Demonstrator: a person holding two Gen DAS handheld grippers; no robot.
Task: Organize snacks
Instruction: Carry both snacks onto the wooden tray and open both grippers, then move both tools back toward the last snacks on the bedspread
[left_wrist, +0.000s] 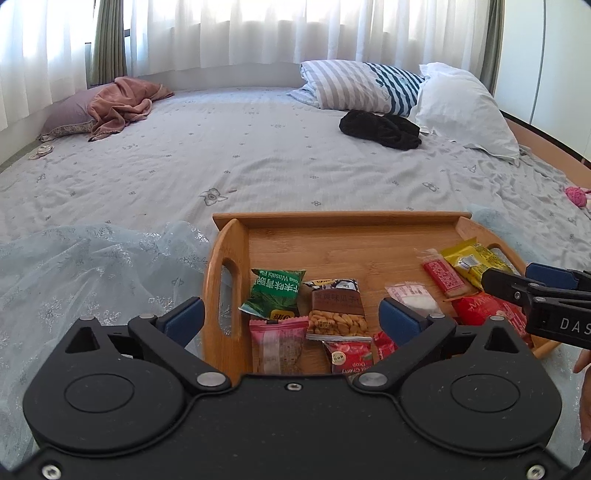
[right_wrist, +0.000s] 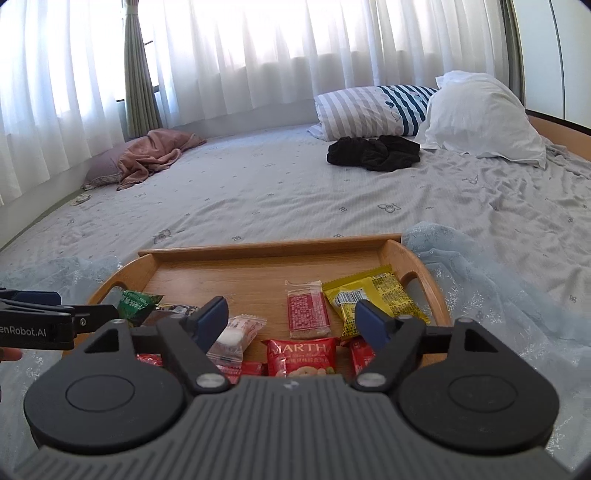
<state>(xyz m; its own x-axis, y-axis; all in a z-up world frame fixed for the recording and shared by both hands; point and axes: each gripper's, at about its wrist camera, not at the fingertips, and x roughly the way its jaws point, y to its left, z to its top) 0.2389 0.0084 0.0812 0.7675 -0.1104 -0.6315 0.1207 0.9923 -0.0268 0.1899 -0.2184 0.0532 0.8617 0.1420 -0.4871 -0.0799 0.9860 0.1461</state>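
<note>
**Snacks on tray, both tongs empty**

Status: all the snack packets I can see lie inside the wooden tray (left_wrist: 229, 236), which sits on the bed (left_wrist: 258, 155) over a pale blue gauzy cloth (left_wrist: 92, 258). I see none loose on the bedding or the cloth.

My left tongs (left_wrist: 291, 314) are spread wide, nothing between the pads. They hover over the left end of the tray, above the green packet (left_wrist: 275, 291), the peanut packet (left_wrist: 338, 314) and a pink packet (left_wrist: 279, 345). My right tongs (right_wrist: 291, 321) are also apart and empty, over the right end, near the yellow packet (right_wrist: 369, 295), the clear bar with a red label (right_wrist: 308, 308) and the red packet (right_wrist: 301, 356). A small white sweet (right_wrist: 236, 334) lies just beside the left pad of the right tongs, not gripped.

Progress, my estimate: collecting looks finished. The packets sit in two loose groups, left and right, with bare wood at the back of the tray. Some overlap or lie askew, so any work left would be straightening or sorting them by kind. Near edge of tray is hidden behind both tongs bodies; cannot tell what lies there.
</note>
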